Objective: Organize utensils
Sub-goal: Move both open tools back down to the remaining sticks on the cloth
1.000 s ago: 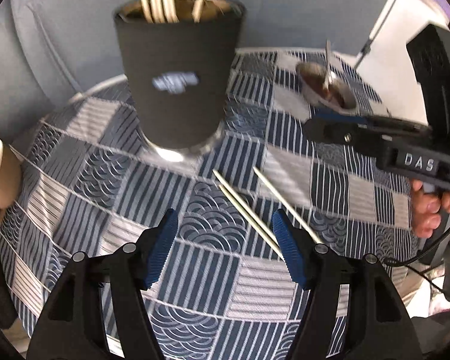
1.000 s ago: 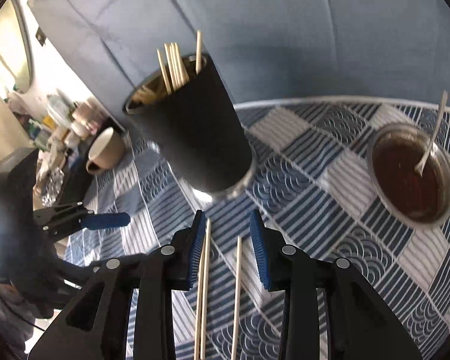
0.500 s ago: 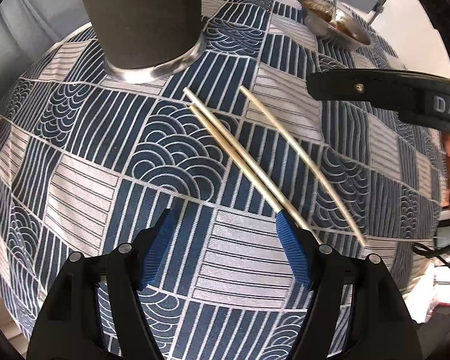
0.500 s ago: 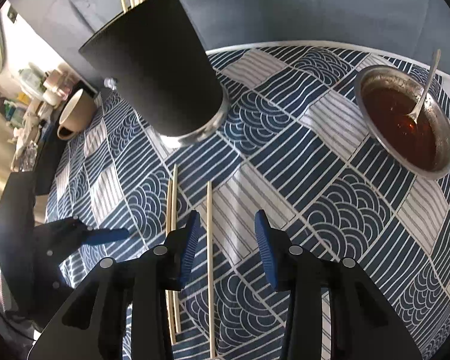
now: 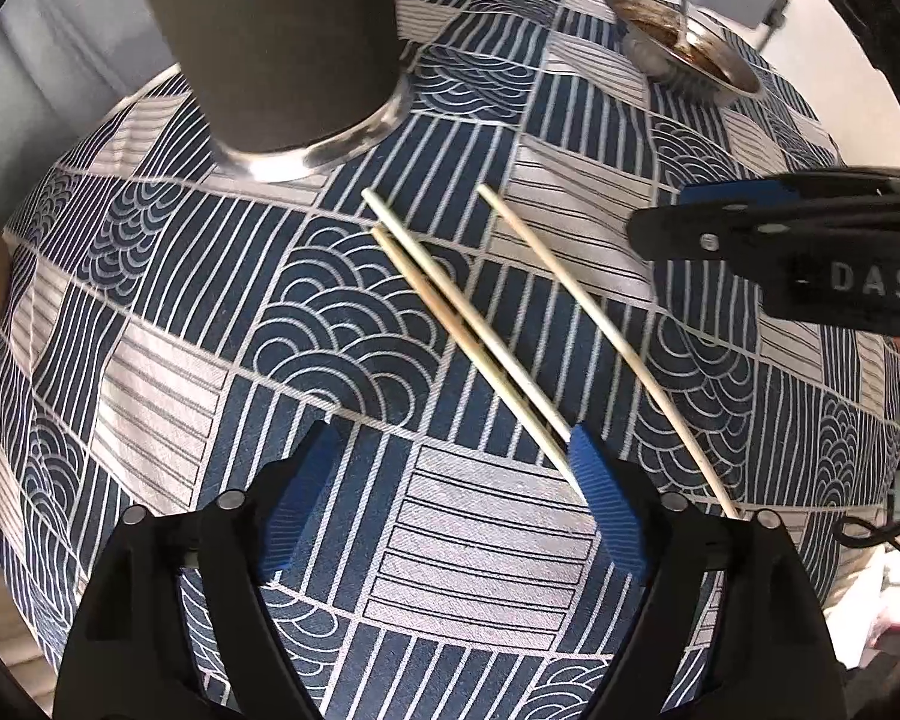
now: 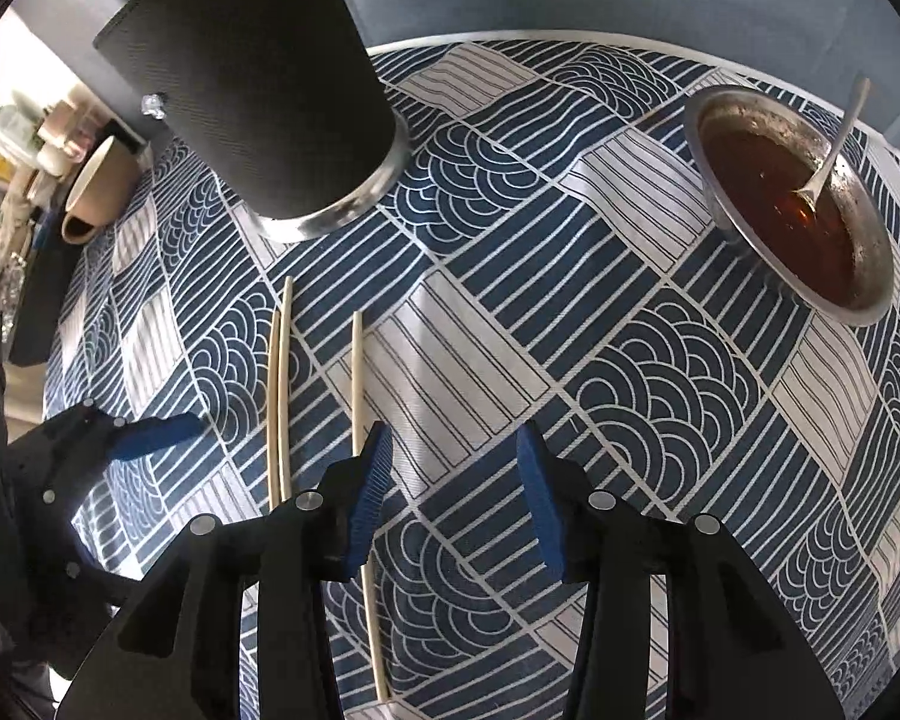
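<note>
A round table covered by a blue-and-white patterned tablecloth [image 5: 168, 384] fills both wrist views. Three loose wooden chopsticks lie on it, in front of a tall black utensil holder [image 5: 270, 42] with a shiny metal base. Two of them form a touching pair [image 5: 468, 342]; the third, single chopstick [image 5: 606, 348] lies just beside them, apart and roughly parallel.

The left gripper [image 5: 450, 504] points steeply down over the cloth. Its jaws are opening, and nothing sits between them: the near ends of the pair reach only the inner edge of its right-hand blue pad.

The right gripper [image 6: 450, 498] also points steeply down. Its jaws are opening too, with bare cloth in the gap. The single chopstick [image 6: 363, 420] passes under or just outside its left-hand pad; whether they touch cannot be told.

A metal bowl of dark brown sauce [image 6: 792, 198] with a spoon [image 6: 828, 150] resting in it stands well apart on the far right side. A beige cup [image 6: 93, 192] lies on its side near the holder.

This looks like the approach step before a pickup, with both grippers empty. The next move probably calls for shifting each gripper sideways so that a chopstick sits squarely between the pads, then closing, lifting, and dropping it upright into the holder.
</note>
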Available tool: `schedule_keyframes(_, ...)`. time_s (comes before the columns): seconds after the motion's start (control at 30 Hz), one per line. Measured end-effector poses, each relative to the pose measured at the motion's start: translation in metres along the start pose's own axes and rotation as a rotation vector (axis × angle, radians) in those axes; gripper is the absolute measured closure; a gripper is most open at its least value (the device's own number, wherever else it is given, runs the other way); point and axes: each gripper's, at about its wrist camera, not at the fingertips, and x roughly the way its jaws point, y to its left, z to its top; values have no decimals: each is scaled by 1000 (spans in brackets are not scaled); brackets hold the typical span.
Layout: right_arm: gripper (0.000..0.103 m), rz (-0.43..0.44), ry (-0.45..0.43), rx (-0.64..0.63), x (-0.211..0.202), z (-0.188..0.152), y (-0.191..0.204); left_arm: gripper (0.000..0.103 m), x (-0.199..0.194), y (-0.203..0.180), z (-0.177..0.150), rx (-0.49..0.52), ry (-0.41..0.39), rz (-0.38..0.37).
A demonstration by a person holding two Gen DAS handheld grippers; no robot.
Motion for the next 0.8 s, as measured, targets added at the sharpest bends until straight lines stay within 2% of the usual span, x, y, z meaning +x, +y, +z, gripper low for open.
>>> schedule_keyframes(0.3, 60, 0, 27, -67, 2, 2, 18, 19, 2, -3, -1, -21, 8, 33)
schedule_keyframes(0.37, 60, -16, 40, -92, 5, 4, 25, 20, 0, 3, -4, -54, 25, 35)
schedule_keyframes(0.43, 60, -33, 52, -113, 8, 6, 31, 21, 0, 9, -5, -132, 42, 31)
schedule_keyframes(0.53, 60, -74, 67, -124, 14, 7, 35, 21, -3, 8, -5, -137, 41, 47)
schedule_keyframes(0.6, 60, -98, 84, -124, 19, 8, 35, 21, 0, 0, -2, -127, 52, 91)
schedule_keyframes(0.67, 60, -116, 100, -121, 24, 10, 33, 26, -2, -7, -1, -112, 45, 103)
schedule_keyframes(0.8, 59, -127, 108, -124, 27, 11, 33, 38, -6, -9, -6, -85, 35, 77)
